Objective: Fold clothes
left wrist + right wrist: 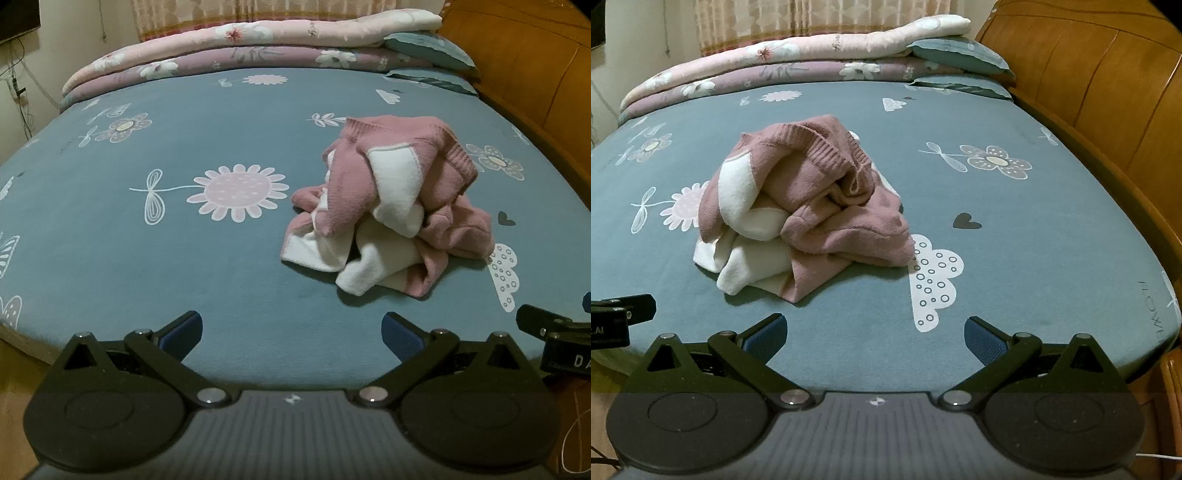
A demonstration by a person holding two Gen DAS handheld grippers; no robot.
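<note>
Lying crumpled on the bed sheet (pixel 184 258), the pink-and-white sweater (pixel 388 206) sits ahead of both grippers — jaws wide apart, empty.

"DA" on the right gripper (pixel 565 354); other lettering unreadable

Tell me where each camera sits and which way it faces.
Left wrist: sits on the left gripper, angled down across the bed; the sweater lies ahead to the right. Its own open fingers show, and the right gripper's tip at the right edge.
Right wrist: sits on the right gripper, angled down over the same bed; the sweater lies ahead to the left. Its own open fingers show, and the left gripper's tip at the left edge.
Shared: the crumpled sweater, the bed, the quilts, the headboard.
</note>
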